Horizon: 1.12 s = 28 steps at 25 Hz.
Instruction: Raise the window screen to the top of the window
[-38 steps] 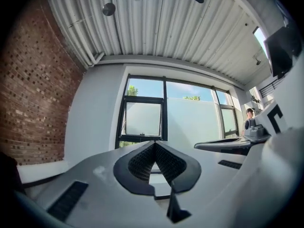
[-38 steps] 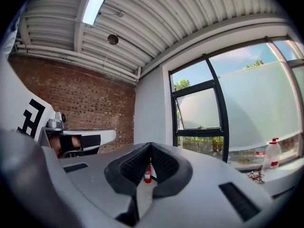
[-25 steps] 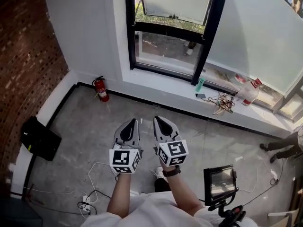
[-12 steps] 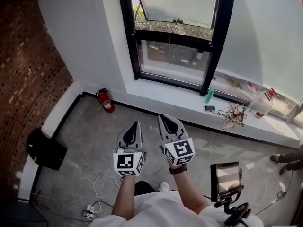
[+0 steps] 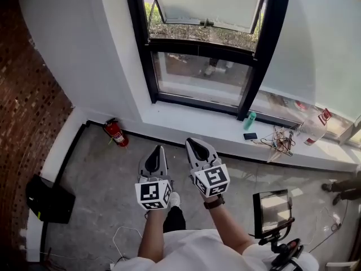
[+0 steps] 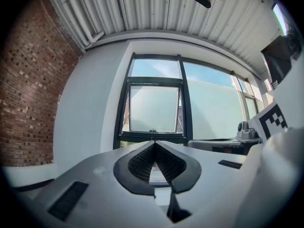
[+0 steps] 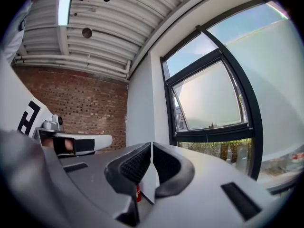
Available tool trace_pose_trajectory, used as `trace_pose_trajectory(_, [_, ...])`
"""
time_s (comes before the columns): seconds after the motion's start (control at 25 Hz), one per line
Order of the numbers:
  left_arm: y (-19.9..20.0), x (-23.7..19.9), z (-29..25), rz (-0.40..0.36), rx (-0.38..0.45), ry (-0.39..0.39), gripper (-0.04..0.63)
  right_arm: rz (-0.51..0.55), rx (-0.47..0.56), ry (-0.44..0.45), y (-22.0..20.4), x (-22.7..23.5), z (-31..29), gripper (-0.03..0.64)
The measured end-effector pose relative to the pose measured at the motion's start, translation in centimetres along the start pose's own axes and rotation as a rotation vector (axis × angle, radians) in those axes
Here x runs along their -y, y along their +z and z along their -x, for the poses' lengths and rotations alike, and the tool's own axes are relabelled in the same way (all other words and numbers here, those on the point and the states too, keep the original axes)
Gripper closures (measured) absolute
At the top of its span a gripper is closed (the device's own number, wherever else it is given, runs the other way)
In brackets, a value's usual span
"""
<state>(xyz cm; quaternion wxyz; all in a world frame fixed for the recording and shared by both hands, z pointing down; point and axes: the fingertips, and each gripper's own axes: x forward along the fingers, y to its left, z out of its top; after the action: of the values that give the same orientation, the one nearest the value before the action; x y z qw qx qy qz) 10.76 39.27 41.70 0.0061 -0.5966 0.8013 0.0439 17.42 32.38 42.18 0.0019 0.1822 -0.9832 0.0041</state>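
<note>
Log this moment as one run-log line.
left gripper: shut, empty | right gripper: shut, empty | window: ahead, untouched | fire extinguisher: on floor by wall

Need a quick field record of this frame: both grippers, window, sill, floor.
left gripper: jaws shut, empty, over the floor, short of the window
right gripper: jaws shut, empty, beside the left gripper
window: black-framed window; frosted white panel in its upper part, untouched
white sill: teal bottle, dark phone, tangled cables, clear plastic bottle with red label
grey concrete floor: red fire extinguisher, black bag
</note>
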Motion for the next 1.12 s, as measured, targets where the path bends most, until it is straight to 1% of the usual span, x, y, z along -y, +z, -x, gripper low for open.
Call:
trace_pose_trajectory(0.08, [0.7, -2.3, -4.3, 0.015, 0.01, -0.008, 0.595, 0.037, -0.009, -0.025, 0.9, 1.6, -4.2, 0.615])
trace_pose_trajectory(0.16, [1.2, -4.9, -7.7, 0.022, 0.032, -0.004, 0.595, 0.096, -0.005, -0.042, 1.6, 2.3, -7.4, 0.617])
trace_pose_trajectory(0.24, [1.8, -7.4, -10.7, -0.025, 0.062, 0.002, 0.595, 0.145, -0.004, -0.071, 1.8, 2.9, -10.4, 0.615])
trace_pose_trajectory(0.32, [2.3, -9.8, -13.5, -0.1, 0.084, 0.023, 0.595, 0.148, -0.014, -0.097, 1.7, 3.6, -13.5, 0.617])
trace_pose_trajectory(0.36, [2.2, -11.0, -14.7, -0.122, 0.079, 0.031, 0.595, 0.139, -0.015, -0.106, 1.5, 3.9, -15.0, 0.615])
trace_pose_trajectory(0.4, [1.7, -12.1, -15.8, -0.126, 0.065, 0.035, 0.595, 0.132, -0.012, -0.115, 1.3, 4.1, -16.3, 0.617])
trace_pose_trajectory(0.52, [-0.8, -14.3, -19.3, -0.083, -0.008, 0.037, 0.595, 0.108, -0.025, -0.116, 0.4, 5.1, -19.2, 0.617])
trace_pose_trajectory(0.6, [-2.1, -14.6, -21.5, -0.069, -0.038, 0.02, 0.595, 0.058, -0.05, -0.075, -0.5, 6.2, -20.8, 0.615])
trace_pose_trajectory(0.68, [-2.9, -14.6, -23.8, -0.065, -0.044, 0.0, 0.595, -0.004, -0.066, -0.009, -1.4, 7.2, -22.7, 0.615])
trace_pose_trajectory(0.76, [-3.5, -14.5, -26.7, -0.064, -0.042, -0.021, 0.595, -0.065, -0.053, 0.051, -1.7, 8.8, -25.1, 0.616])
trace_pose_trajectory(0.8, [-3.6, -14.3, -28.4, -0.067, -0.039, -0.038, 0.595, -0.082, -0.042, 0.066, -1.8, 9.9, -26.4, 0.615])
trace_pose_trajectory(0.88, [-4.1, -13.7, -31.8, -0.077, -0.035, -0.069, 0.595, -0.084, -0.017, 0.048, -2.0, 12.9, -29.1, 0.617])
trace_pose_trajectory(0.96, [-4.6, -13.9, -35.9, -0.088, -0.035, -0.076, 0.595, -0.093, 0.028, 0.012, -1.7, 16.4, -32.3, 0.617])
trace_pose_trajectory(1.04, [-4.4, -14.0, -40.7, -0.106, -0.033, -0.089, 0.595, -0.104, 0.089, -0.008, -0.1, 20.1, -35.6, 0.615])
trace_pose_trajectory(1.12, [-3.4, -13.3, -45.6, -0.133, -0.021, -0.127, 0.595, -0.092, 0.136, -0.023, 2.1, 24.1, -38.5, 0.615])
